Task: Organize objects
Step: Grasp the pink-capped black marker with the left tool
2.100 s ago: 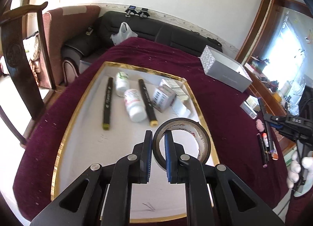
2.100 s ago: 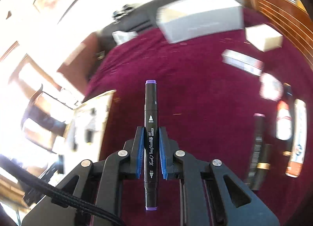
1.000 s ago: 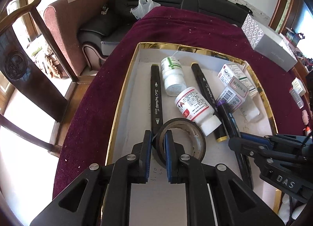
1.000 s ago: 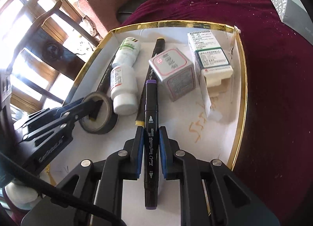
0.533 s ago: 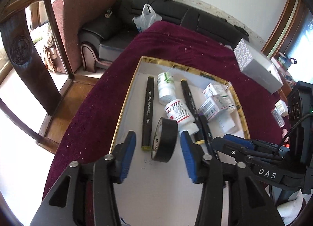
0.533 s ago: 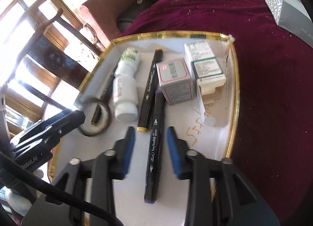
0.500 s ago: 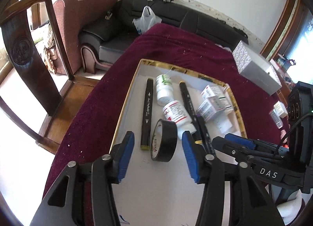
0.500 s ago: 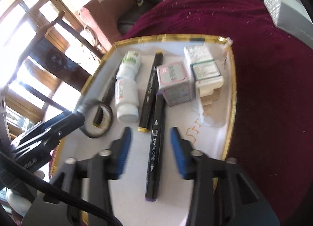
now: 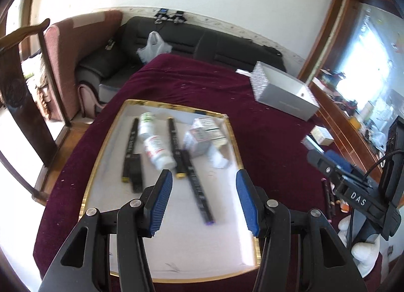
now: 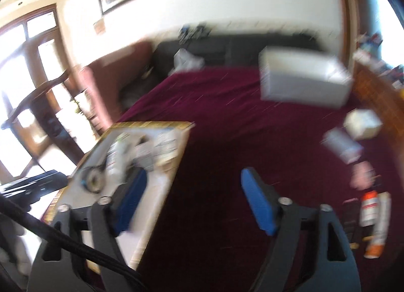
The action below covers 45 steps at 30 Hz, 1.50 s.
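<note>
Both hand-held grippers, left (image 9: pixel 204 197) and right (image 10: pixel 193 197), gape empty; "DAS" marks the right's side.

Your right tongs (image 10: pixel 194 201): spread wide, empty, over maroon surface (image 10: pixel 227 120).
Gold-rimmed tray (image 10: pixel 164 180): at your left, contents blurred.
Grey box (image 10: pixel 303 82): far right.

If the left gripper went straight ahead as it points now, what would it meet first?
Probably the purple-tipped marker lying in the gold-rimmed tray; it sits between the open left gripper fingers' line. Depth is unclear.
</note>
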{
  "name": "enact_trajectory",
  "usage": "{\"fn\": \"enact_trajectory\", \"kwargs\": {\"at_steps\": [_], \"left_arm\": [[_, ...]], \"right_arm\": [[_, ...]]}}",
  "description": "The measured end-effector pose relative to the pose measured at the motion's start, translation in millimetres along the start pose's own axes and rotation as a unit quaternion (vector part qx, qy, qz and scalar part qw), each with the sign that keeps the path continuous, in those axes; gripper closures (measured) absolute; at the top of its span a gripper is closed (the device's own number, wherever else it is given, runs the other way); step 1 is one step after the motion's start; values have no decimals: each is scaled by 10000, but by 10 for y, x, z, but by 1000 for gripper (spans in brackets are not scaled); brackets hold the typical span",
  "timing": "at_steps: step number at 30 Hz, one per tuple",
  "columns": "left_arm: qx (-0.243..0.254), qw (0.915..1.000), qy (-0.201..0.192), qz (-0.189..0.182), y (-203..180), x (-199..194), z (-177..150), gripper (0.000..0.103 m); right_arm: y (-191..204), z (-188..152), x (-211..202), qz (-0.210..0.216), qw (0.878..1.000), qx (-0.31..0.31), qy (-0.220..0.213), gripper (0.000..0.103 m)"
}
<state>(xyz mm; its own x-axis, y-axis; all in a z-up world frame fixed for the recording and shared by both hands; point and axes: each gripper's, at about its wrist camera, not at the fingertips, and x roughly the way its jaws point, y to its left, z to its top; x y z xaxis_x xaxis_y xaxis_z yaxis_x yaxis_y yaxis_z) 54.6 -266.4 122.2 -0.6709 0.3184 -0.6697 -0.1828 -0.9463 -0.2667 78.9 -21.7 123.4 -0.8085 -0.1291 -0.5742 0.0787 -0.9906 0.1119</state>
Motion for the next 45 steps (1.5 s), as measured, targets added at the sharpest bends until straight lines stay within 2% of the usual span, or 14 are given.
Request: {"fn": "enact_trajectory", "kwargs": {"at_steps": [2, 4, 8, 11, 14, 18, 25, 29, 32, 34, 35, 36, 41, 45], "left_arm": [[132, 9998, -36, -137, -228, -9, -42, 54], [244, 9993, -11, -288, -425, 10, -93, 54], [550, 9972, 120, -497, -824, 107, -236, 54], [634, 9959, 247, -599, -1048, 200, -367, 54], [363, 9956, 376, -784, -1175, 309, -484, 54], [425, 9926, 697, -904, -1361, 497, -611, 54], [509, 9916, 803, -872, -1422, 599, -671, 54], [401, 9922, 821, -844, -1360, 636, -667, 54], [369, 9922, 850, -833, -1326, 664, -677, 54], [371, 9920, 880, -830, -1316, 680, -683, 55], [385, 9919, 884, -831, -1313, 682, -690, 55], [397, 9919, 888, -819, -1310, 685, -689, 55], [402, 9905, 1013, -843, -1309, 739, -724, 55], [308, 9891, 1098, -929, -1305, 780, -730, 55]], "right_arm": [[-171, -2, -198, -418, 9985, 44, -360, 19], [-493, -23, -334, -621, 9958, 460, -499, 14], [-1310, -122, -256, -274, 9870, 1566, 217, 13], [-1776, -249, -305, -366, 9766, 2073, 440, 13], [-2288, -384, -331, -269, 9580, 2772, 680, 14], [-2644, -505, -260, 146, 9375, 3345, 944, 14], [-2590, -552, 44, 1218, 9246, 3417, 1163, 14], [-2418, -577, 299, 715, 9328, 3186, 1526, 14], [-2263, -555, 466, 812, 9331, 3057, 1710, 13], [-2113, -545, 552, 1458, 9224, 3047, 1873, 14], [-2031, -536, 580, 2042, 9074, 3157, 1878, 14], [-1995, -519, 569, 2217, 9034, 3191, 1812, 13], [-1939, -459, 361, 1669, 9351, 2713, 1555, 14], [-1939, -591, 307, 1485, 9392, 2524, 1796, 14]]}}
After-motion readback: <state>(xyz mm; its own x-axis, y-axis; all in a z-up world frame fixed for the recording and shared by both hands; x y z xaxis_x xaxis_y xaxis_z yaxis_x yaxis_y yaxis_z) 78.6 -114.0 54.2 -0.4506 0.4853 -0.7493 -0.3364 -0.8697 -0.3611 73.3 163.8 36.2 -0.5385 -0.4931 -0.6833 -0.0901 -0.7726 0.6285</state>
